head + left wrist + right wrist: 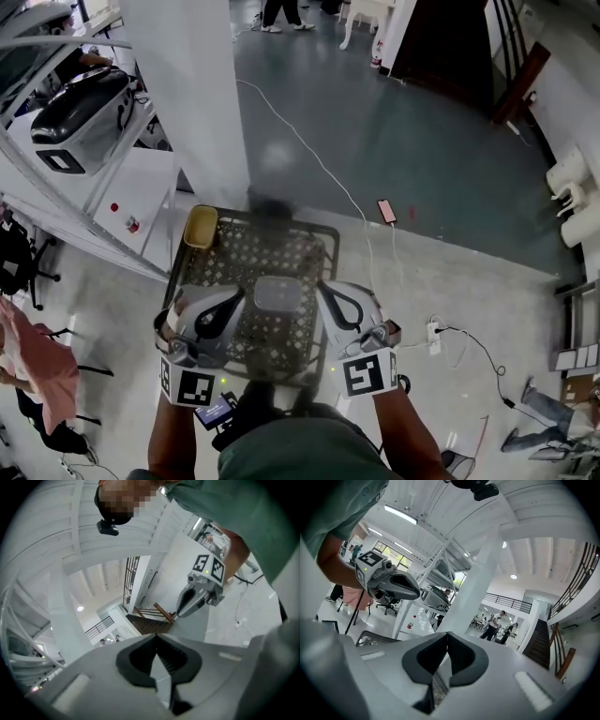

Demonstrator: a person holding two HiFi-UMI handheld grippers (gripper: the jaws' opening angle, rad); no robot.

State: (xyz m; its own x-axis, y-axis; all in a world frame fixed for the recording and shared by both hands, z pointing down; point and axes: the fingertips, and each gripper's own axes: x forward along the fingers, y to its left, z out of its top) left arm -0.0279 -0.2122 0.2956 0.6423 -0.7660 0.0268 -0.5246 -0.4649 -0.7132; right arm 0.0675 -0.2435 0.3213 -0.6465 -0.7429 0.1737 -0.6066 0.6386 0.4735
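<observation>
- Jaws of the left gripper point(155, 638) meet tip to tip, with nothing between them.
- Right gripper point(447, 635) is likewise closed and empty.
- Both hover over a black mesh basket point(281, 223), one on either side of a pale grey square piece point(278, 293) lying in it.
- Yellow tub point(200, 226) sits at the basket's far left corner.
- White pillar point(192, 94) stands just beyond.
</observation>
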